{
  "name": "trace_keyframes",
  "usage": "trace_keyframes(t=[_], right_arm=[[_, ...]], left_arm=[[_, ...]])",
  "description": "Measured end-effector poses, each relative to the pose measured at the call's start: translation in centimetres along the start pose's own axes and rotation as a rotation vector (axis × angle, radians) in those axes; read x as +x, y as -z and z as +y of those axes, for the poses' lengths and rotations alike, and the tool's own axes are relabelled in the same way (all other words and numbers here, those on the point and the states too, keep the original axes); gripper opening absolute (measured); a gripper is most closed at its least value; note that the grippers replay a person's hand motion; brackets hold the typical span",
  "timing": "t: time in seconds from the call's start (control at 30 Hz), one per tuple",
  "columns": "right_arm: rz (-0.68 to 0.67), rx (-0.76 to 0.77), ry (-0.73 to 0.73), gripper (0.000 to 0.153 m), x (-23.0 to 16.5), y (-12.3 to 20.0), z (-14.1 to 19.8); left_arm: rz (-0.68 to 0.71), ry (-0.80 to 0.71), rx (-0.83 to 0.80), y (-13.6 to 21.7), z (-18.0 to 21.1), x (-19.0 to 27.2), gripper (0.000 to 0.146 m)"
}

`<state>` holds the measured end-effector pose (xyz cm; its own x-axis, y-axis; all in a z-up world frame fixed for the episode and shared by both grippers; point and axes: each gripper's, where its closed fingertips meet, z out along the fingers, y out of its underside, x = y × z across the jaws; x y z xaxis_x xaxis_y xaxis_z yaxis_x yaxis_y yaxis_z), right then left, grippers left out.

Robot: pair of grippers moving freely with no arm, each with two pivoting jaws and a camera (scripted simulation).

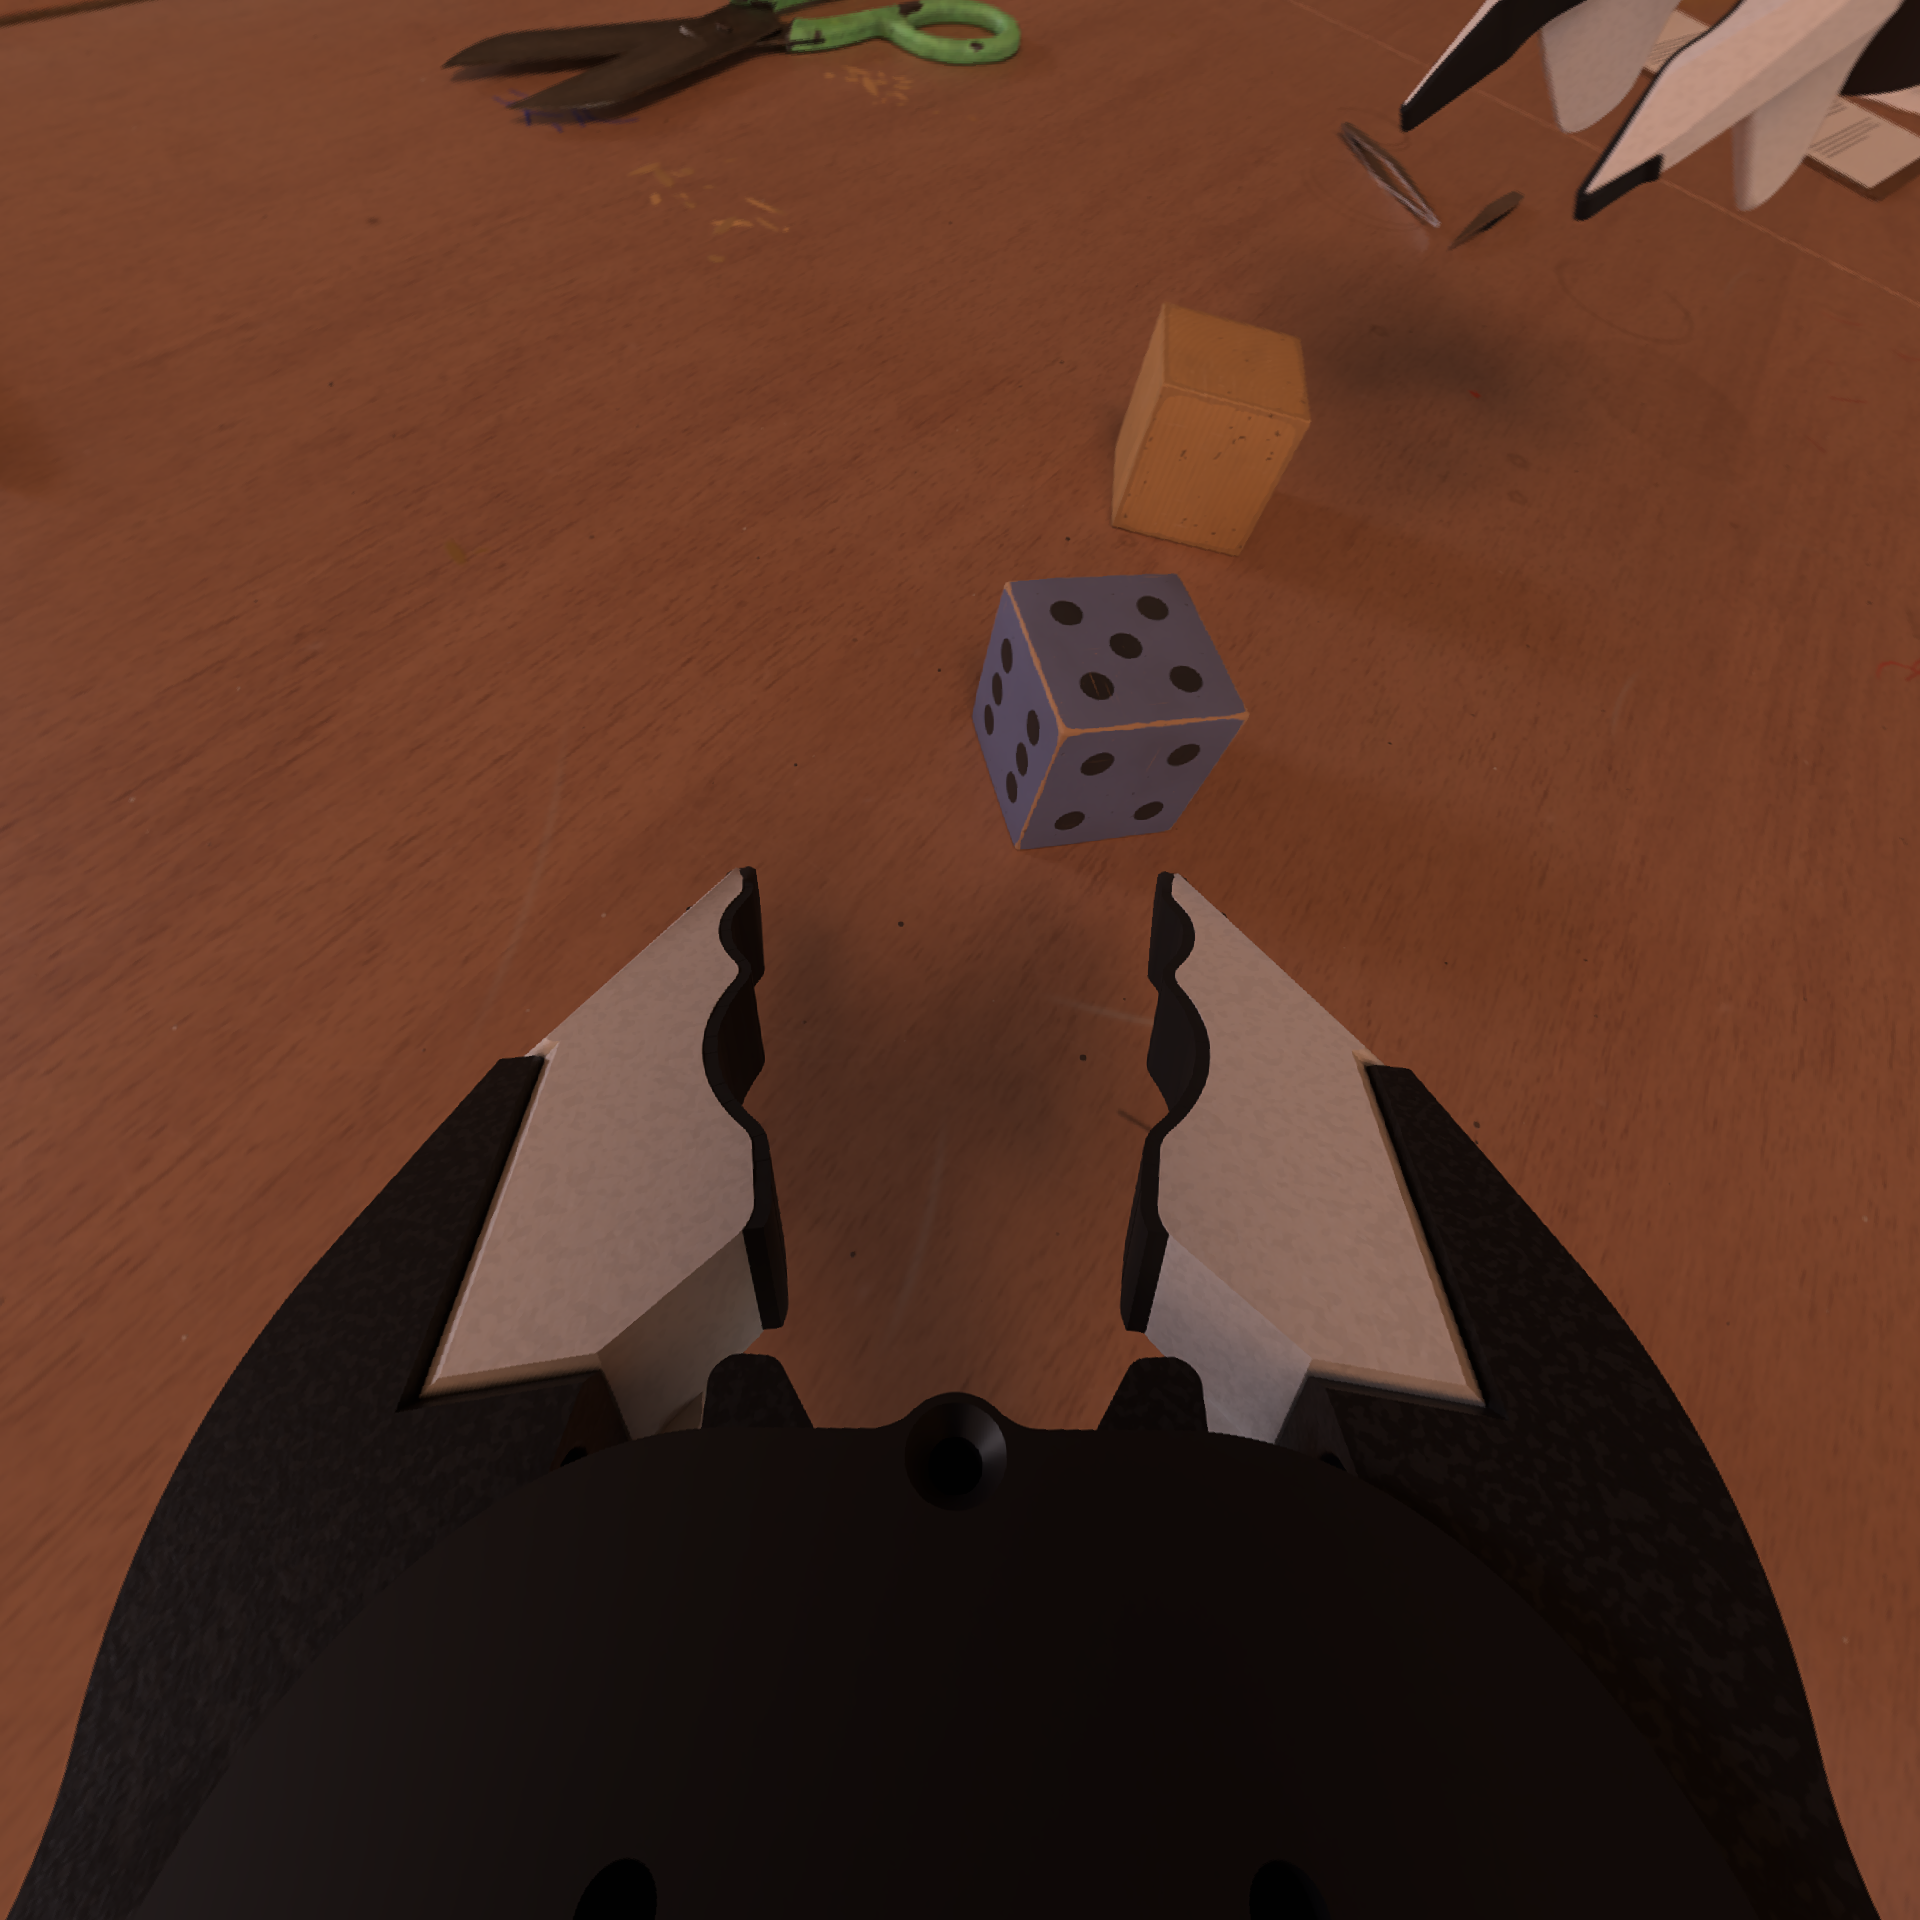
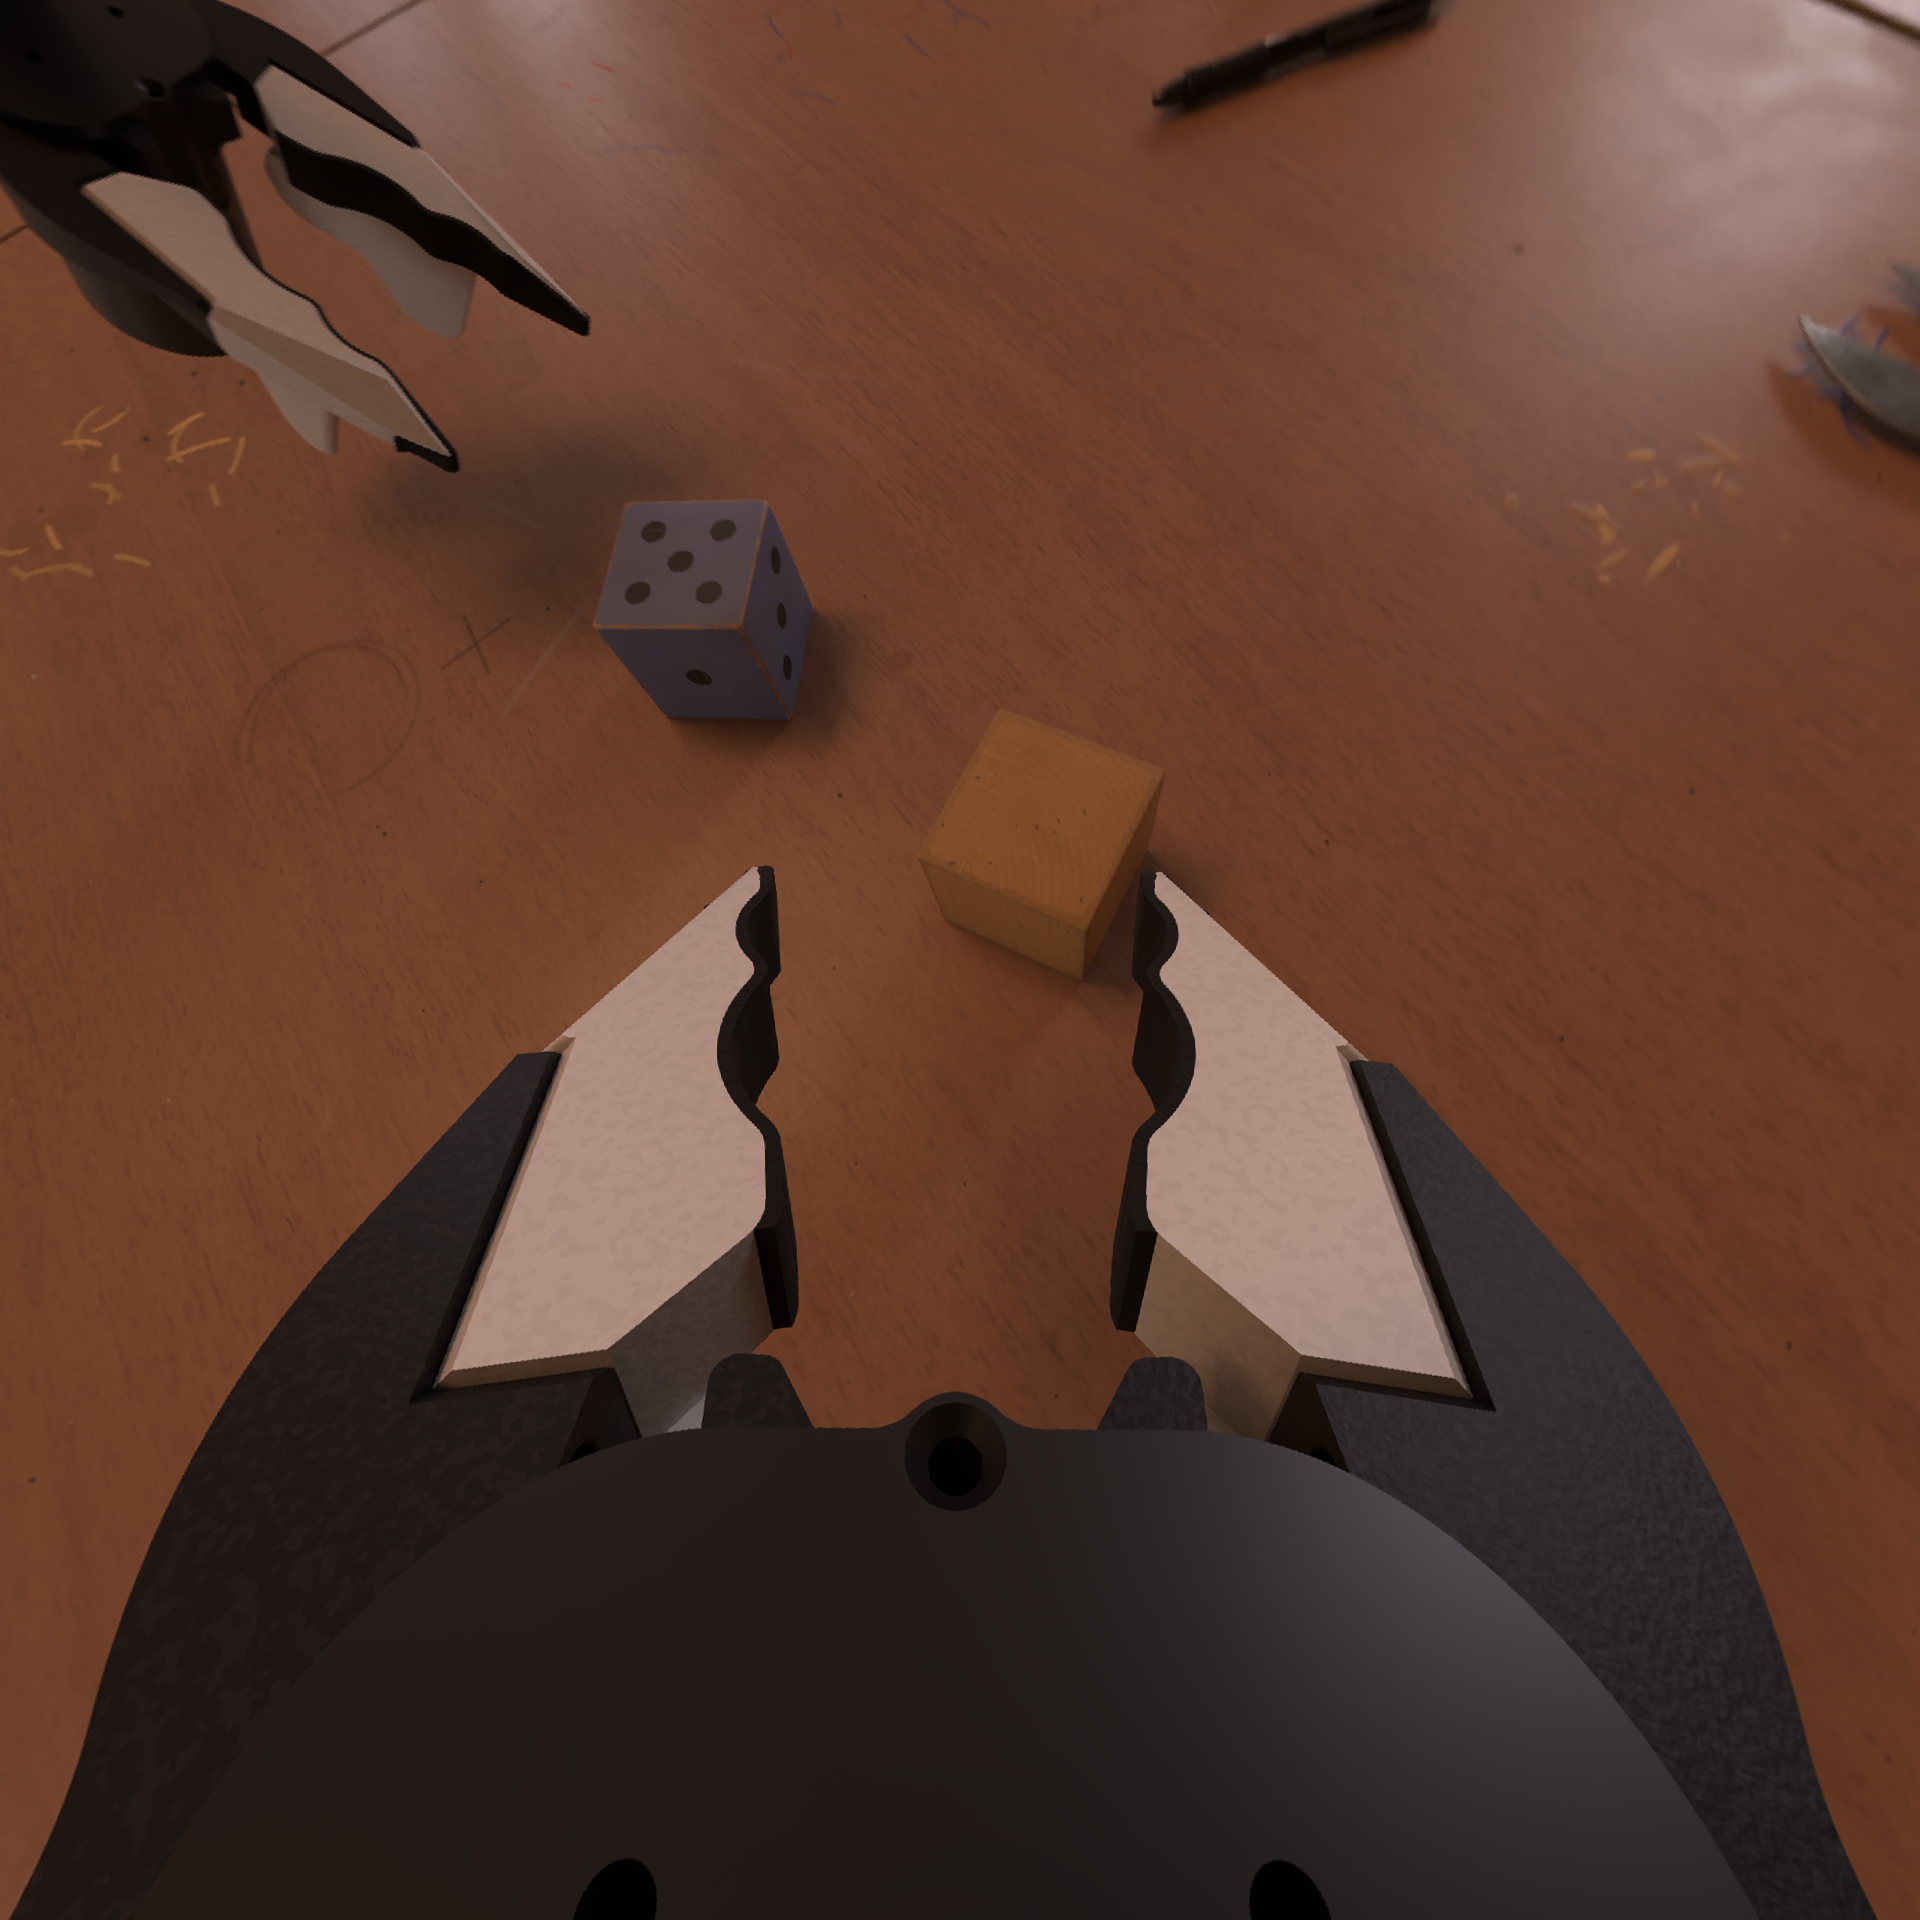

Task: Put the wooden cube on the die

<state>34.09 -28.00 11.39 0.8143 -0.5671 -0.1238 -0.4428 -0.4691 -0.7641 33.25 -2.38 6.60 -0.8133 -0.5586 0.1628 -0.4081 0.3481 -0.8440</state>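
Observation:
A blue-grey die (image 1: pixel 1107 712) with black pips stands on the brown table just ahead of my left gripper (image 1: pixel 956 878), which is open and empty. The wooden cube (image 1: pixel 1210 431) stands beyond the die, a short gap apart. In the right wrist view the wooden cube (image 2: pixel 1039 842) lies just ahead of my right gripper (image 2: pixel 956 878), near its right fingertip, and the die (image 2: pixel 707 613) stands farther off to the left. My right gripper is open and empty. Each gripper shows in the other's view, the right one (image 1: pixel 1507 156) at top right, the left one (image 2: pixel 509 395) at top left.
Green-handled scissors (image 1: pixel 748 47) lie at the far edge in the left wrist view. A black pen (image 2: pixel 1288 52) lies far ahead in the right wrist view. A card (image 1: pixel 1860 145) lies at the far right. Small metal bits (image 1: pixel 1387 171) lie near it.

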Motion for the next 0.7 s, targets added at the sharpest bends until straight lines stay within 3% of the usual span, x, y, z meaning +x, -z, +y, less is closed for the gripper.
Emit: trace_keyframes(t=[0.13, 0.27, 0.53, 0.7], right_arm=[[0.1, -0.169, -0.111, 0.071, 0.7, 0.2, 1.8], [0.189, -0.324, -0.094, 0.079, 0.5, -0.5, 2.1], [0.371, -0.505, -0.232, 0.081, 2.5, -4.5, 1.1], [0.378, -0.534, -0.31, 0.083, 2.5, -6.0, 1.2]], left_arm=[[0.042, -0.151, 0.01, -0.4, 0.5, 0.6, 0.079], [0.009, -0.327, -0.095, -1.4, 2.4, 1.0, 0.082], [0.032, -0.346, -0.151, -3.6, 3.4, 0.4, 0.086], [0.058, -0.335, -0.137, -3.9, 3.2, 0.4, 0.085]])
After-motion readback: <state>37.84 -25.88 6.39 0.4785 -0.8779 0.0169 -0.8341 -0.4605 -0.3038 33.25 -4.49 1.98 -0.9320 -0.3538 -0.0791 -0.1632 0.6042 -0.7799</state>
